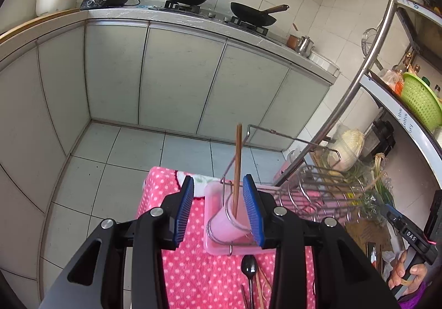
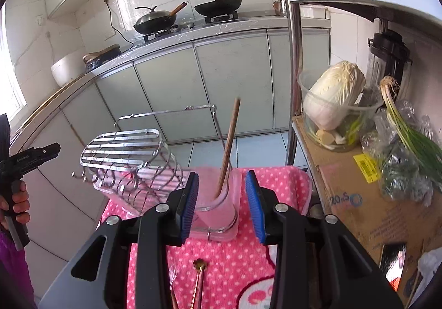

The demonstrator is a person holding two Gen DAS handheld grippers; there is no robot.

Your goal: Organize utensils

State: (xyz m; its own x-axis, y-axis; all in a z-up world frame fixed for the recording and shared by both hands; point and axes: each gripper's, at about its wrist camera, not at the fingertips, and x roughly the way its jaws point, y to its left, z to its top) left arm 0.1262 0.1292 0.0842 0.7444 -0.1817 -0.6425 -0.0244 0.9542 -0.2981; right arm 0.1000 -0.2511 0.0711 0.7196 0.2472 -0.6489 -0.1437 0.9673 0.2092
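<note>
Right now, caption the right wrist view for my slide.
Open right gripper facing a pink cup holding one chopstick, wire rack alongside.

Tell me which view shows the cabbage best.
The right wrist view: the cabbage stands close and whole in a clear bowl. The left wrist view shows it small, far off and partly behind a rack pole.

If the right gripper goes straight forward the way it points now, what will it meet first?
Most likely the pink cup in the wire rack, with a wooden chopstick standing in it. It lies directly ahead between the open jaws of the right gripper; depth is unclear.
</note>
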